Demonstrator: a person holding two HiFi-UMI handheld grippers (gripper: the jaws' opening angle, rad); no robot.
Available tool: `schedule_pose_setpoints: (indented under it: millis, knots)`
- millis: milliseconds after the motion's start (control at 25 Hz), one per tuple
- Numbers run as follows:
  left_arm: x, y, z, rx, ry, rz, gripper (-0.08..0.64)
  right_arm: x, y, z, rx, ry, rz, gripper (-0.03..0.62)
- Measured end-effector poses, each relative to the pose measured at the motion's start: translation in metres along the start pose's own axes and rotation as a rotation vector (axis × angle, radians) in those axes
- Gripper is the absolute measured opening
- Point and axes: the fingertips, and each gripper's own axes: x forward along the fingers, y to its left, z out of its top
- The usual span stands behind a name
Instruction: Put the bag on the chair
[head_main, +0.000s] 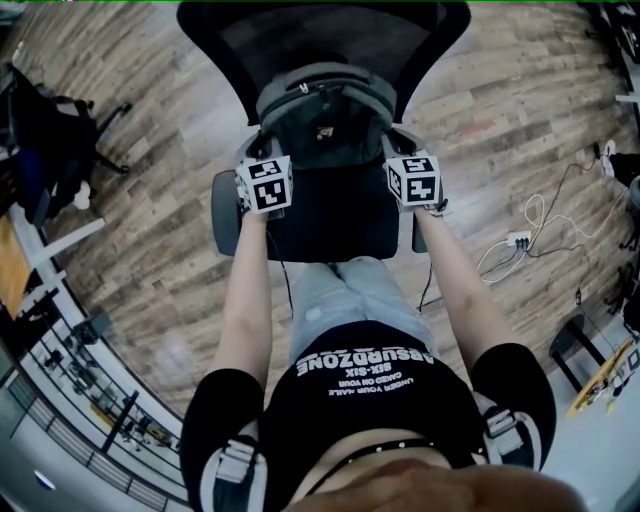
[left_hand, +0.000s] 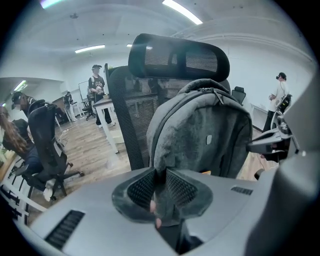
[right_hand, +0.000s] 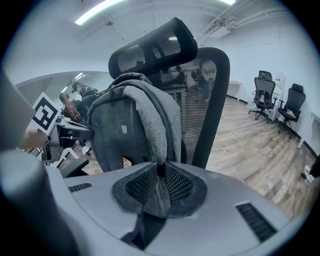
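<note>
Wood-plank flooring (head_main: 150, 230) is surrounding the black mesh office chair (head_main: 320, 30) where the left gripper (left_hand: 159, 190) and right gripper (right_hand: 159, 186) are each clamping the upright grey fabric backpack (head_main: 322, 110).

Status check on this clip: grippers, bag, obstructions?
Both clamped on the bag: left gripper, right gripper. It stands upright on the chair seat, against the backrest. Nothing in the way.
</note>
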Motion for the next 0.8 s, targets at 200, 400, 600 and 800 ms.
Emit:
schedule_pose_setpoints:
  millis: [200, 400, 600, 800]
  knots:
    - [0.003, 0.003, -0.004, 0.019, -0.052, 0.024, 0.072, 0.004, 0.000, -0.001, 0.021, -0.024, -0.037, 0.054]
    - [0.007, 0.004, -0.008, -0.009, -0.057, 0.005, 0.072, 0.010, -0.002, -0.001, 0.006, -0.020, -0.047, 0.054]
    - [0.010, 0.006, -0.006, -0.015, -0.052, 0.010, 0.072, 0.010, -0.003, -0.001, 0.008, -0.013, -0.029, 0.054]
    - [0.020, 0.008, 0.001, -0.003, -0.006, -0.005, 0.072, 0.015, -0.005, 0.005, 0.012, 0.007, -0.018, 0.054]
